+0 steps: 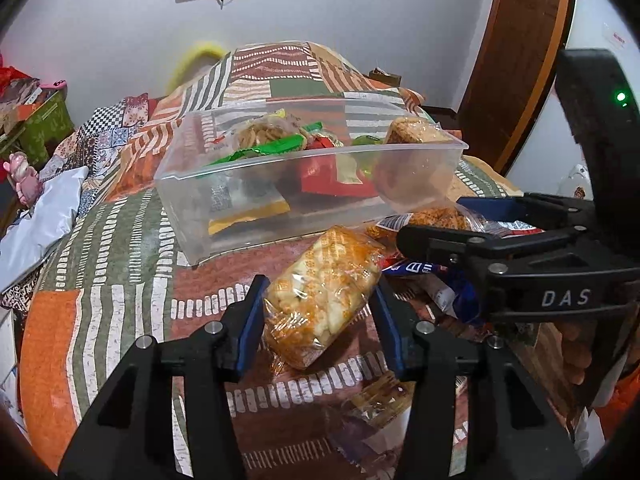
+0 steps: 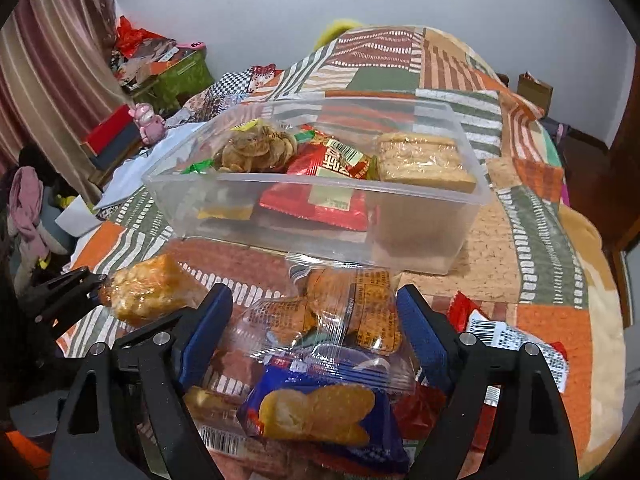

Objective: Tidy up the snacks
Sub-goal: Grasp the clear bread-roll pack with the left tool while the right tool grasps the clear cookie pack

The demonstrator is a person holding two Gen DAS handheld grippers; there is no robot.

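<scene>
Left gripper (image 1: 318,312) is clamped on an orange snack pack (image 1: 320,300); right gripper (image 2: 314,334) sits open around a clear cracker bag (image 2: 344,312), near the plastic bin (image 2: 420,232).

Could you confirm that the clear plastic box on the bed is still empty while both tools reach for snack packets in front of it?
Not quite: the clear plastic box already holds several snack packets, as the right wrist view shows. The rest stands.
</scene>
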